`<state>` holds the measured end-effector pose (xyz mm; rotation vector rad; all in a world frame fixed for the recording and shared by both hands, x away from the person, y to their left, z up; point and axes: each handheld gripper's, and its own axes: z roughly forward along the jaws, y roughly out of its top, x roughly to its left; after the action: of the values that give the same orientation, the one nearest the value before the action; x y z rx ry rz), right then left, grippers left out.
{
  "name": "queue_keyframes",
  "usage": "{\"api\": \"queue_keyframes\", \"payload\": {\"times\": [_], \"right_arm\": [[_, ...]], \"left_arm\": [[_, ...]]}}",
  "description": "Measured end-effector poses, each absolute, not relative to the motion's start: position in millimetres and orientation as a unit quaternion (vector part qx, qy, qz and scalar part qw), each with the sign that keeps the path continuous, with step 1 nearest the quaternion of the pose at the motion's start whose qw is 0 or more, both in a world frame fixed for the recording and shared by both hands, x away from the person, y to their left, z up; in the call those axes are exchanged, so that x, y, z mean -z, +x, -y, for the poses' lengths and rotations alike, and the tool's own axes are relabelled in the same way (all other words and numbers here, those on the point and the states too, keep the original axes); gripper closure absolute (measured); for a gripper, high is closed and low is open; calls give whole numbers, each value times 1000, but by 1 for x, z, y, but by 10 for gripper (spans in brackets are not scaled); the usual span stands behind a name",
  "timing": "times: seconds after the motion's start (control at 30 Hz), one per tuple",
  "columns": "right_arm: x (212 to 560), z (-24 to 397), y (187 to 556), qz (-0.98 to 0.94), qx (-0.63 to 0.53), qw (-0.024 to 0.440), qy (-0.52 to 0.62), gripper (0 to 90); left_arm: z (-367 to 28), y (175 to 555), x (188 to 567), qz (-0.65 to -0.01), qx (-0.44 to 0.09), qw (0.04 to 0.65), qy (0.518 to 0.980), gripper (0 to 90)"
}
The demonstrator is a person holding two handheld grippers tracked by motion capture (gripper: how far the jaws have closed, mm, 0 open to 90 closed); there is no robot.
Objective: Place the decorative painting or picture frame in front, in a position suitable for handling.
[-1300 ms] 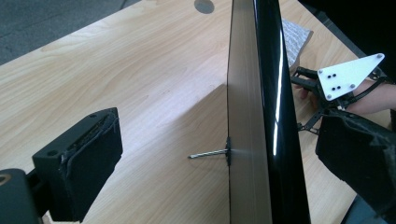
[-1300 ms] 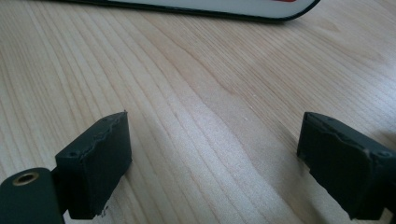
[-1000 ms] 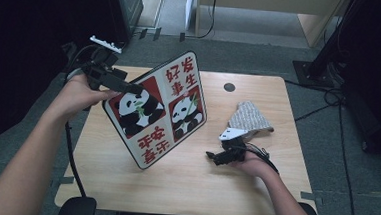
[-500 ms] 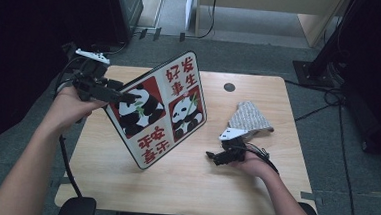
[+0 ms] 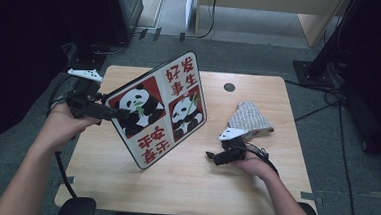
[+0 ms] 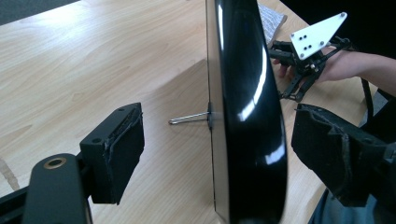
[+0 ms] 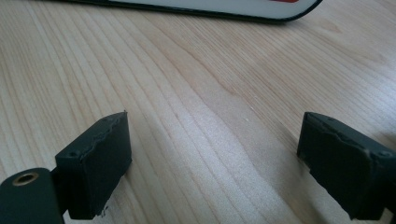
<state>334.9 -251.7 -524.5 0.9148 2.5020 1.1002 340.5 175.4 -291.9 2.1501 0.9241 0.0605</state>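
Panda board edge-on between the left hand-held gripper's pads

At frame centre-left the standing panda board is straddled by the left hand-held gripper, jaws apart and just been closing, not yet pressing; the right hand-held gripper, also apart, is rested lower right on the tabletop.

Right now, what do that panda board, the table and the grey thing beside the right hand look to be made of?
The panda board looks like rigid plastic or coated metal: its black back is glossy and mirrors the light in the left gripper view, with a thin metal wire prop behind it. The table shows pale wood grain with a matt finish, possibly laminate. The grey thing seems soft knitted fabric, judging by its fine ribbed pattern.
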Motion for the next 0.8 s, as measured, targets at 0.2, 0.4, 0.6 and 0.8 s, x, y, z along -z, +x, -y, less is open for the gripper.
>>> {"api": "queue_keyframes", "payload": {"times": [0.2, 0.4, 0.6, 0.8], "right_arm": [[524, 251, 335, -861, -378, 129, 314, 97], [524, 249, 335, -861, -378, 127, 315, 97], [524, 248, 336, -861, -376, 126, 317, 82], [524, 248, 336, -861, -376, 126, 318, 82]], "left_arm": [[-179, 332, 303, -367, -28, 389, 844, 173], [-184, 319, 322, -373, -20, 399, 837, 173], [-181, 310, 337, -369, -13, 409, 834, 157], [-177, 302, 344, -369, -30, 414, 832, 205]]}}
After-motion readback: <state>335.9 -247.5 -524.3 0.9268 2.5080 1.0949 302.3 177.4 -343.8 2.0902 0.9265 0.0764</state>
